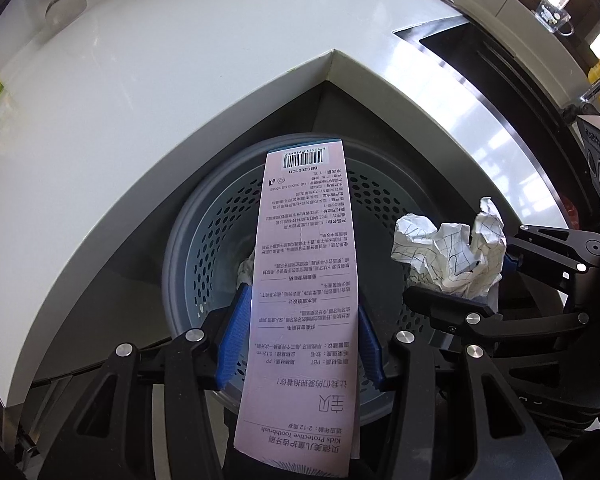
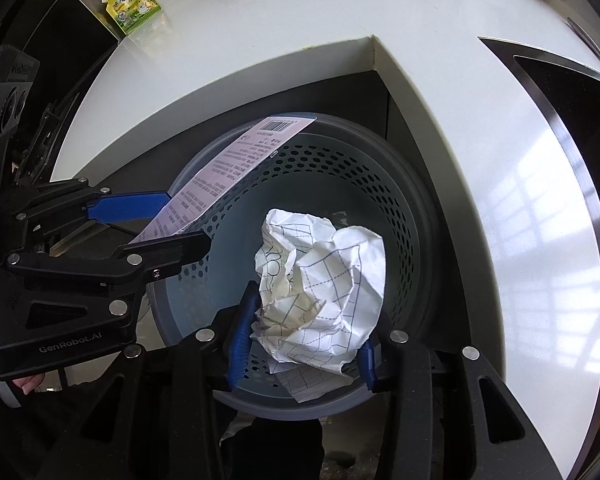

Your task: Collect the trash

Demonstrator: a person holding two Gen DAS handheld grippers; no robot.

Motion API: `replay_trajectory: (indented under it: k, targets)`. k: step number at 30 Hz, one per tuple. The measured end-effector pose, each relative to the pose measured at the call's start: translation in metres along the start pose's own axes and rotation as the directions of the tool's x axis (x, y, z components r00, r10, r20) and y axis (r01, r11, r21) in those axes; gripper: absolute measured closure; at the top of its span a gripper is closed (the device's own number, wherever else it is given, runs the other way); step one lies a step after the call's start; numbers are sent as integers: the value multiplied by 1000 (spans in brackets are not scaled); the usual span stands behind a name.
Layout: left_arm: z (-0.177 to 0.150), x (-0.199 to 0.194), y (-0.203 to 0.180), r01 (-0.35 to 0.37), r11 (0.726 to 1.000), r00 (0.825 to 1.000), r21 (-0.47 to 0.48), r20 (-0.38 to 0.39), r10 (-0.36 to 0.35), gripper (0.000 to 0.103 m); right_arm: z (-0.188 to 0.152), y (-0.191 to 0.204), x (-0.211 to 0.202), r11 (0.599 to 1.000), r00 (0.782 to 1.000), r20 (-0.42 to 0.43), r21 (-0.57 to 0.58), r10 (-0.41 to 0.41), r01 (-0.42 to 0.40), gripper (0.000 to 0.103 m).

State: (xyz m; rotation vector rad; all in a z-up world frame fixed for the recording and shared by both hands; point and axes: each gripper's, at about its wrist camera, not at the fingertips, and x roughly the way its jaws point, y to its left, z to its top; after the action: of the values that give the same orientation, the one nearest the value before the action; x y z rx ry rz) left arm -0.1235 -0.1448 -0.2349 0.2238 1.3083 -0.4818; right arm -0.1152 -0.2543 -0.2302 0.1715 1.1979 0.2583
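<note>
We hold both grippers over the perforated bin so trash drops in. Our left gripper clamps the pink toothbrush card; at its 3 o'clock, our right gripper loosely brackets the crumpled paper.

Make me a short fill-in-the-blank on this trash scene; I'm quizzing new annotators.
1. The left gripper holds a long pink printed ____ package.
2. The right gripper has a crumpled white ____-lined paper ball between its blue pads.
3. Both items hang over a round grey perforated plastic ____.
4. A green and yellow pouch lies on the ____ countertop.

Missing words: toothbrush; grid; bin; white
</note>
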Motion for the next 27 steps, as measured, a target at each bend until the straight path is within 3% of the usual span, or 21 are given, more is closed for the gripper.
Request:
replay_trajectory:
  k: [1,3,8,16,27]
  targets:
    - [0,1,0,-9,1000,1000,2,-7,9,55,0,-1,1,1000,1000,-10,8,0,0,52]
    - [1,0,3,-50,999,999,-9,1,50,50,0,-3,2,1000,1000,-11,22,-7,7,32]
    - [0,-9,13,-83,996,996,-45,37,84,18,-4,-5,0,999,1000,-10,43,12,-12,31]
    - [2,-21,14,-70,996,994,-47,78,73,12,-5,-1,-12,998,1000,28,68,10,-12,31]
    - [-1,-45,16,-83,995,986,-48,137,89,12,-13,-1,-30,996,998,55,92,-15,10,31]
